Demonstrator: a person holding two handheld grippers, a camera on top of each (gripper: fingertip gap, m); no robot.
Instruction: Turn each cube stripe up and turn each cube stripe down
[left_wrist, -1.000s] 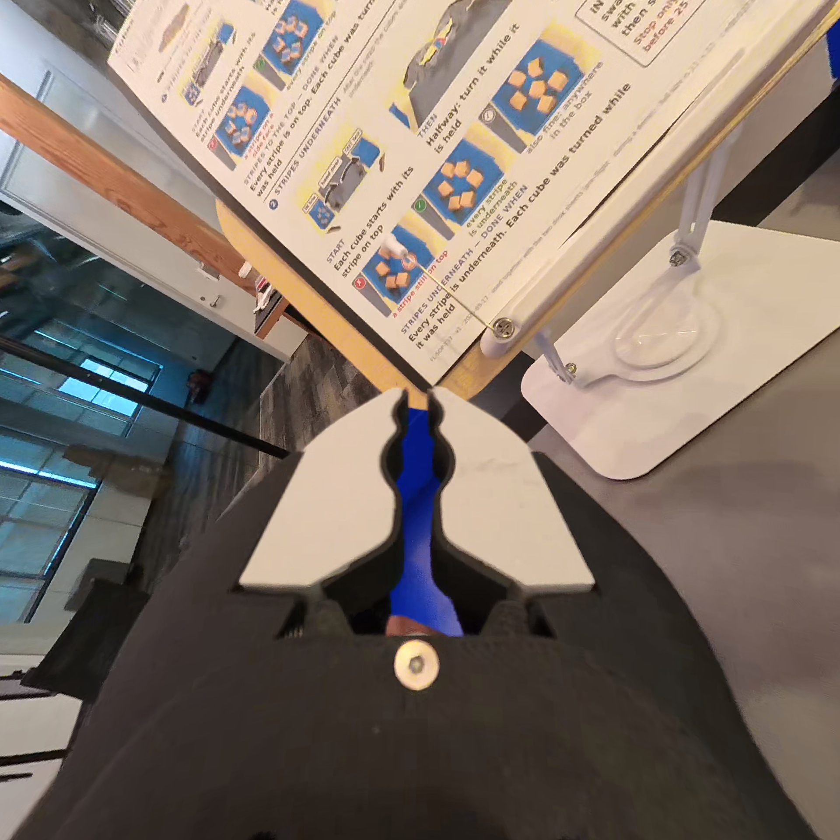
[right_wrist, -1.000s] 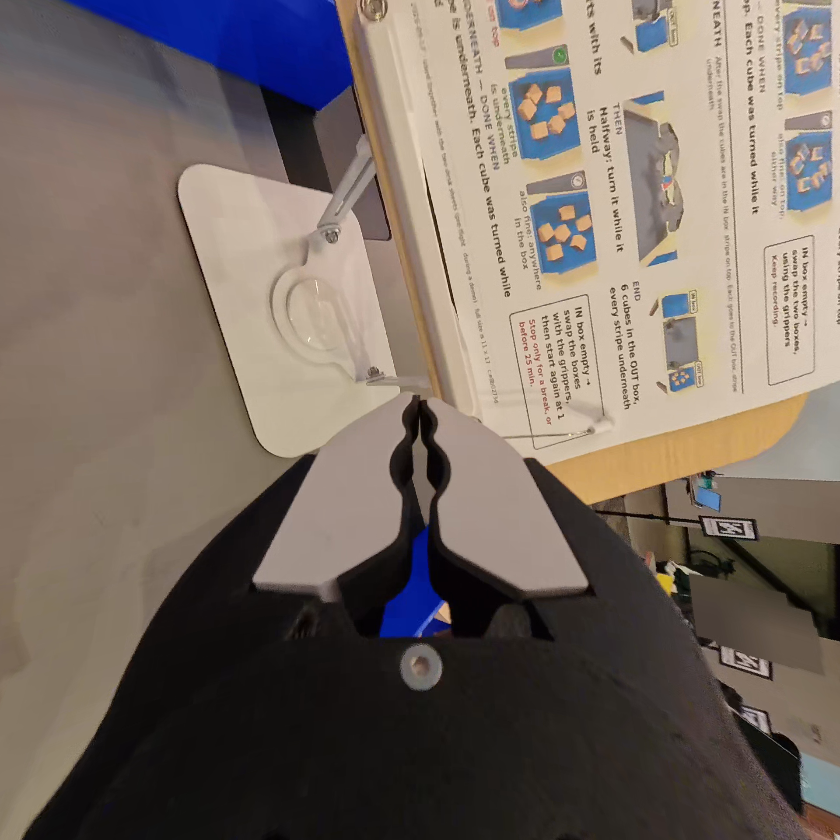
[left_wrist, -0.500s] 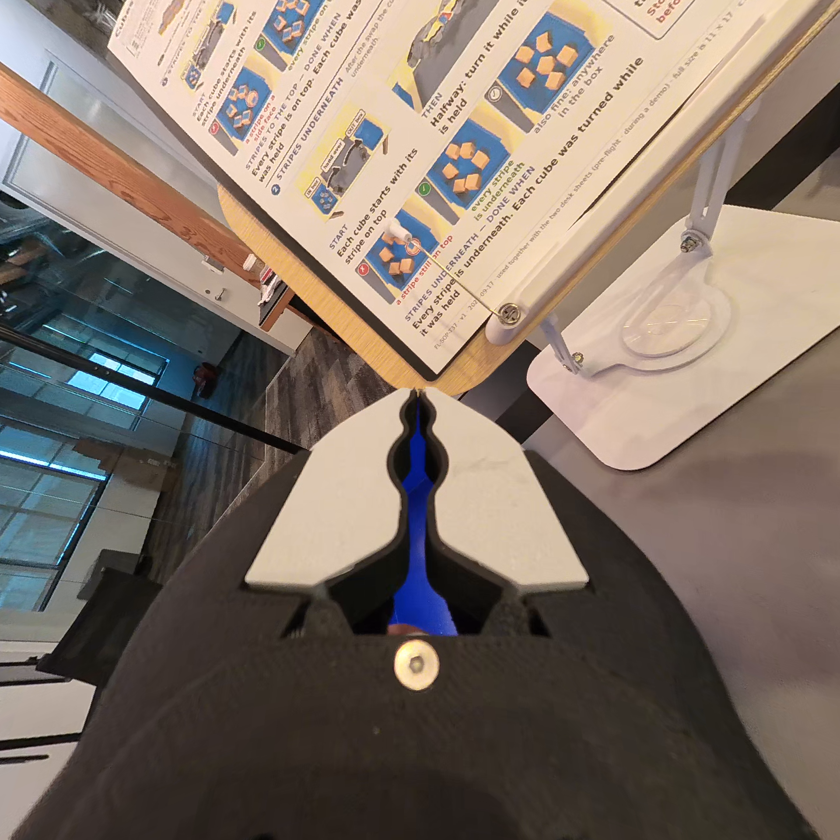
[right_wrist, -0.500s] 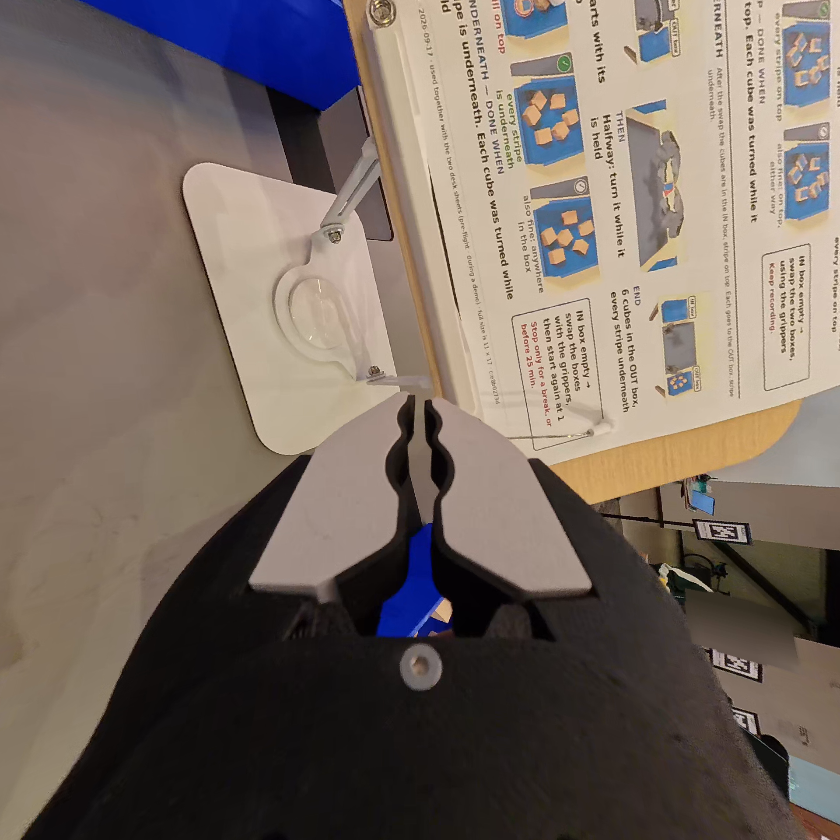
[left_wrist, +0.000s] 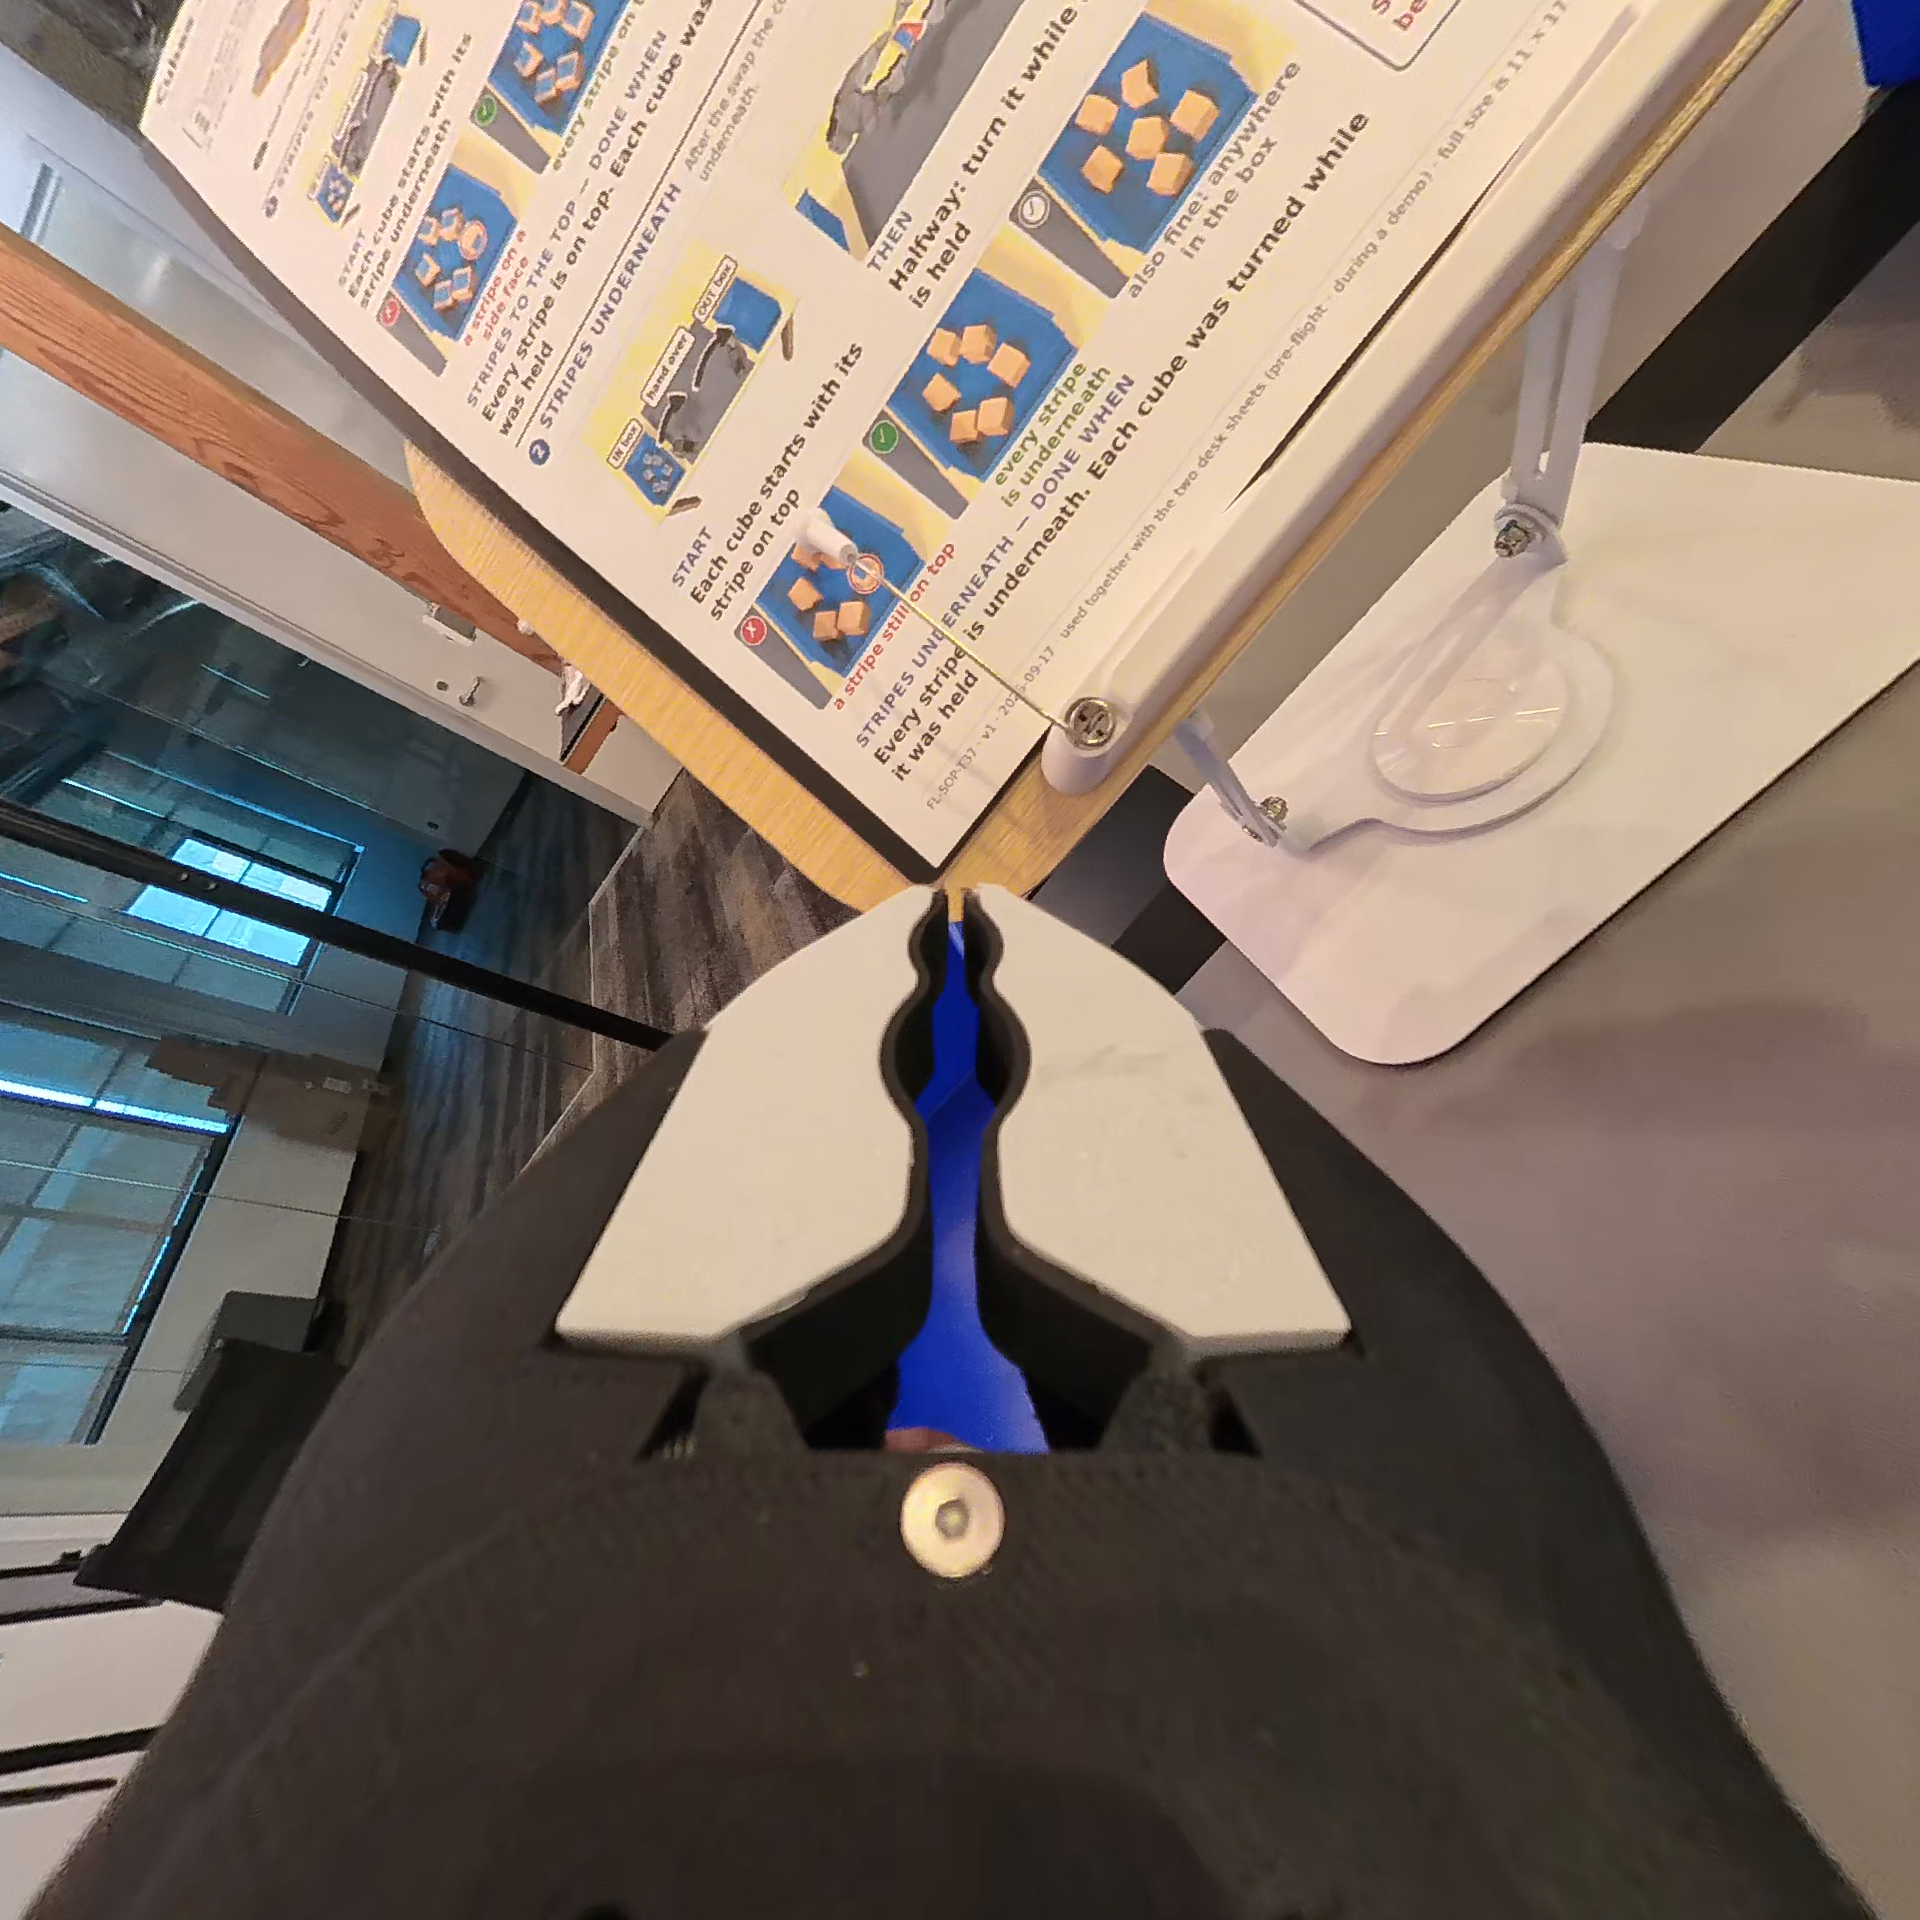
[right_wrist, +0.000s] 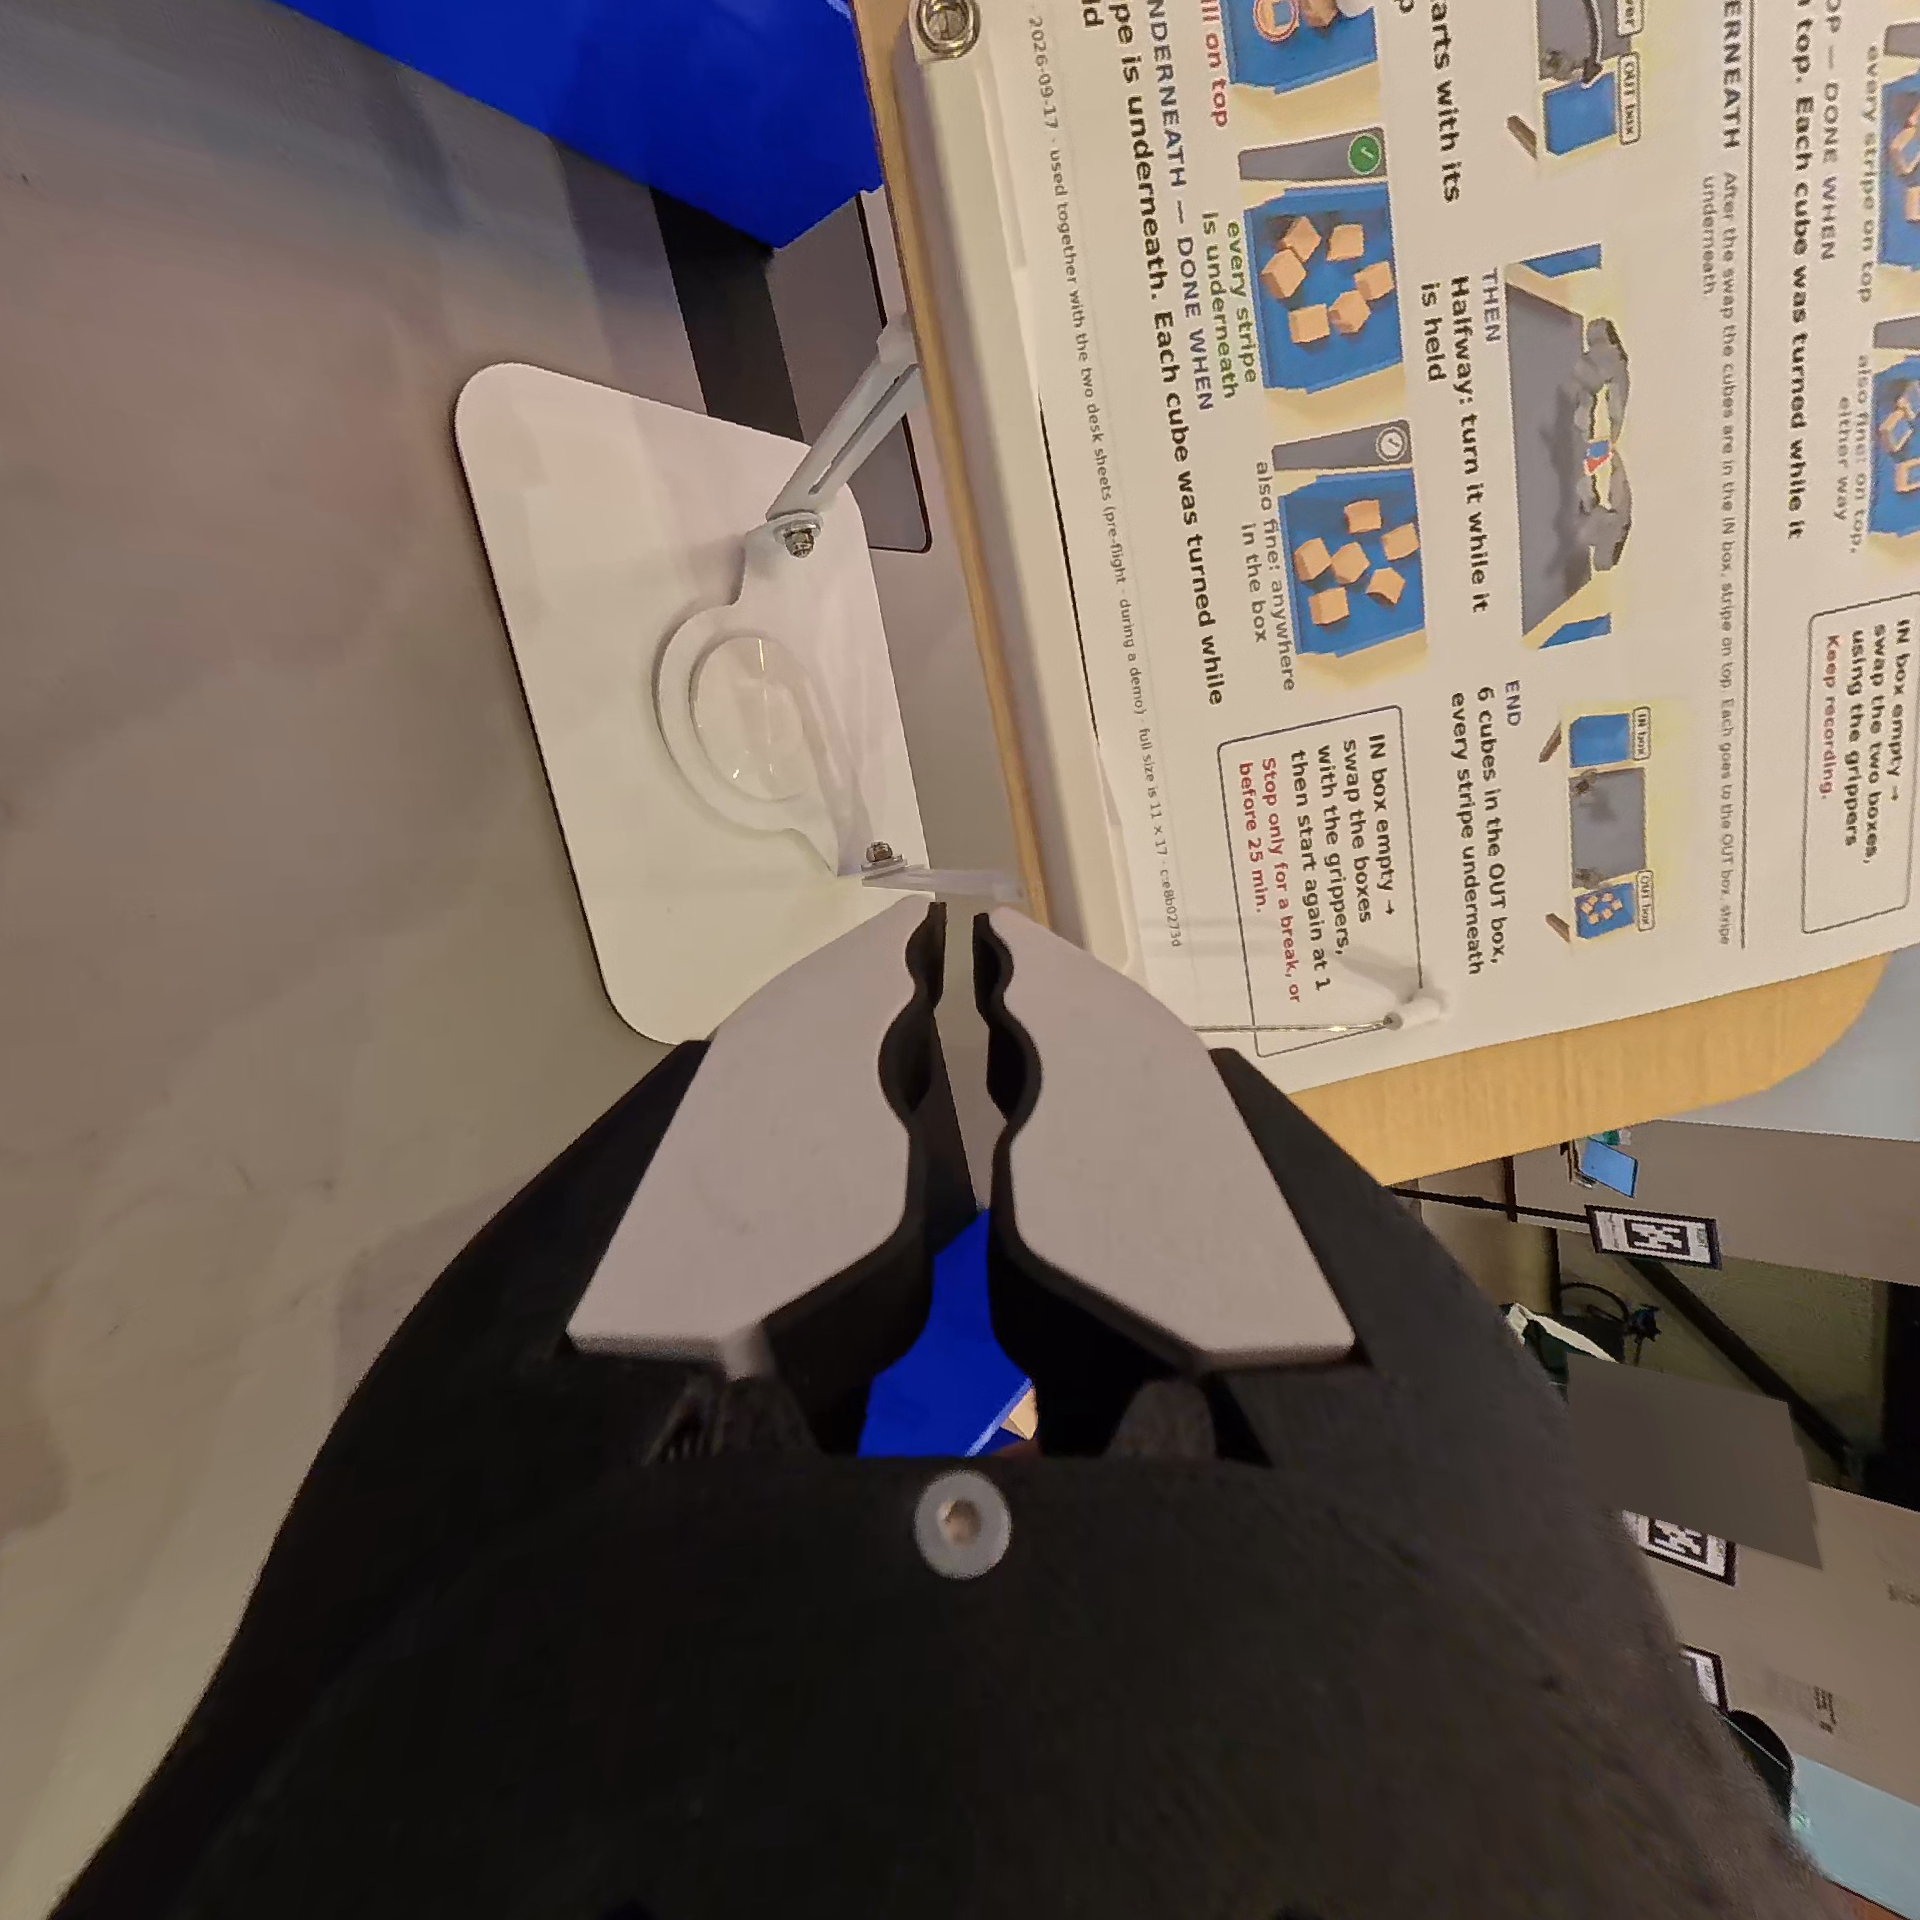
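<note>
In the left wrist view my left gripper (left_wrist: 956, 902) is all but shut, with only a sliver between the fingertips and nothing in it. A blue box (left_wrist: 961, 1309) shows below through the slit between the fingers. In the right wrist view my right gripper (right_wrist: 961, 920) is slightly open and empty. Below it I see part of a blue box (right_wrist: 930, 1361) and the corner of a wooden cube (right_wrist: 1023, 1418). No stripe is visible. Another blue box (right_wrist: 675, 94) lies at the far edge of the grey table (right_wrist: 239, 727).
A wooden board with an illustrated instruction sheet (left_wrist: 935, 312) stands tilted on a white stand with a flat base plate (left_wrist: 1621, 748), right ahead of both grippers; it also shows in the right wrist view (right_wrist: 1455, 468). The stand's base (right_wrist: 623, 644) lies on the table.
My left gripper's fingers have closed from a clear gap to a sliver, on nothing. My right gripper's fingers, shut a second ago, have parted slightly. Both views drifted a little.
</note>
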